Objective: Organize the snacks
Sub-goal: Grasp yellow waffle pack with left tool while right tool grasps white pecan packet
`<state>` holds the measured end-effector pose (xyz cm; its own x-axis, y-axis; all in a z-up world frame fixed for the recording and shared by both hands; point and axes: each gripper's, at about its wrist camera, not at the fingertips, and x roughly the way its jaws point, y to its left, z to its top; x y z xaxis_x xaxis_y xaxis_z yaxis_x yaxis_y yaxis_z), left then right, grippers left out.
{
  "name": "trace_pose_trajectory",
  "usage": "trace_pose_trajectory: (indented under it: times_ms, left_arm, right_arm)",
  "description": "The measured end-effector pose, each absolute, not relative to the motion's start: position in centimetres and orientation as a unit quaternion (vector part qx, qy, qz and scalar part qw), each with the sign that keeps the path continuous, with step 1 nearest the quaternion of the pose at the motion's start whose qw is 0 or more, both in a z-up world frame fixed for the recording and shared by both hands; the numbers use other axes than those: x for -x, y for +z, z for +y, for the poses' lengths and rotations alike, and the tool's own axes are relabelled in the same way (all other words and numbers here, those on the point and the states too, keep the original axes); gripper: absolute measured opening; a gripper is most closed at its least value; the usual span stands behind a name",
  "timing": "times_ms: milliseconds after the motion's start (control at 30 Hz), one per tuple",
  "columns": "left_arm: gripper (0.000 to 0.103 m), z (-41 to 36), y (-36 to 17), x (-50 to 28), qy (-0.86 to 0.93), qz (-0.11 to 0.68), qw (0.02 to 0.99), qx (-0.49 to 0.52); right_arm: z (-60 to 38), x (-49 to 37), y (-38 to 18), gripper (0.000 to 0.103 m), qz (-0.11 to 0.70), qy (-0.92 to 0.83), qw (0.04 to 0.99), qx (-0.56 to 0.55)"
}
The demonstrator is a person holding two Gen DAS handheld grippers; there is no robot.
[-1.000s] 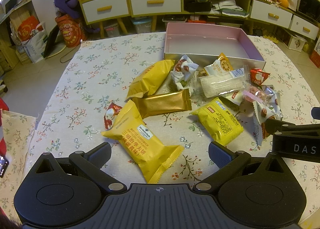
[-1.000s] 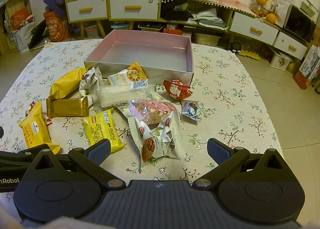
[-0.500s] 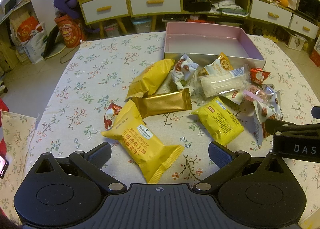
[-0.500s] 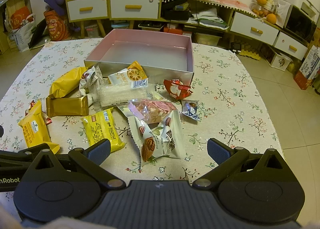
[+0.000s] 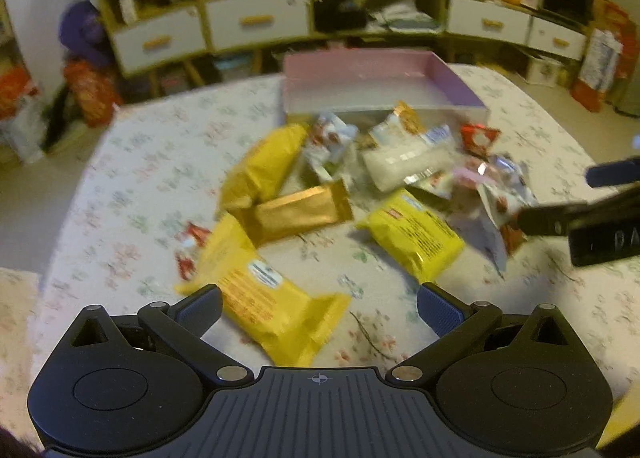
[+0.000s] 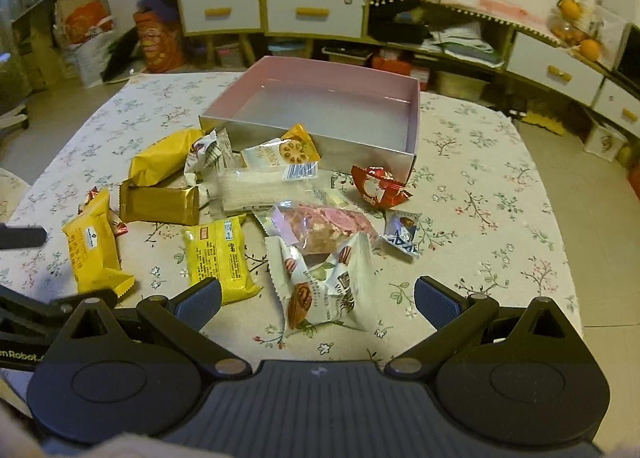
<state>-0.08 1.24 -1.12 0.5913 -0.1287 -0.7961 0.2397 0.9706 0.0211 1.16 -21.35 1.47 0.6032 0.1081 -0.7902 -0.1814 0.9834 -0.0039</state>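
Observation:
Several snack packets lie scattered on a floral tablecloth before an empty pink box (image 5: 384,75) (image 6: 336,105). My left gripper (image 5: 318,308) is open, low over a big yellow packet (image 5: 264,294) whose end lies between its fingers. A gold bar (image 5: 296,211) and a second yellow packet (image 5: 412,236) lie beyond. My right gripper (image 6: 316,300) is open just above a white nut packet (image 6: 324,290); behind it lie a clear pink-candy bag (image 6: 324,223), a red wrapper (image 6: 378,185) and a yellow packet (image 6: 218,254).
The table's right half (image 6: 488,193) holds no packets. Each gripper shows at the edge of the other's view, the right one (image 5: 592,217) close beside the left. Cabinets with drawers (image 6: 312,11) stand behind the table. The left wrist view is motion-blurred.
Both grippers have dropped lower and nearer the packets. The left view tilted and blurred as it moved over the big yellow packet. No packet has moved.

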Motion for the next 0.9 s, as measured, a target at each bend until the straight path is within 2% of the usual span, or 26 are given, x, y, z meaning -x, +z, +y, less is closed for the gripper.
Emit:
trace_pose_trajectory:
  times_ms: [133, 467, 600, 767, 900]
  left_arm:
    - [0.103, 2.6, -1.7, -0.8, -0.14, 0.461, 0.876, -0.013]
    - [0.099, 5.0, -0.6, -5.3, -0.175, 0.439, 0.881, 0.011]
    - [0.093, 6.2, -1.2, -8.5, -0.181, 0.446, 0.876, 0.024]
    - [0.09, 6.8, -2.2, -12.1, -0.187, 0.451, 0.873, 0.01]
    - [0.08, 6.7, -3.1, -14.7, -0.18, 0.457, 0.871, -0.002]
  right_arm:
    - [-22.7, -2.1, 0.9, 0.102, 0.462, 0.117, 0.879, 0.004]
    - [-23.9, -3.9, -0.7, 0.093, 0.503, 0.122, 0.853, -0.064]
    - [-23.5, -4.4, -1.5, 0.089, 0.515, 0.12, 0.847, -0.047]
    - [-23.1, -4.9, -2.0, 0.085, 0.522, 0.112, 0.845, -0.033]
    - [-23.1, -5.4, -2.3, 0.081, 0.523, 0.107, 0.845, -0.035]
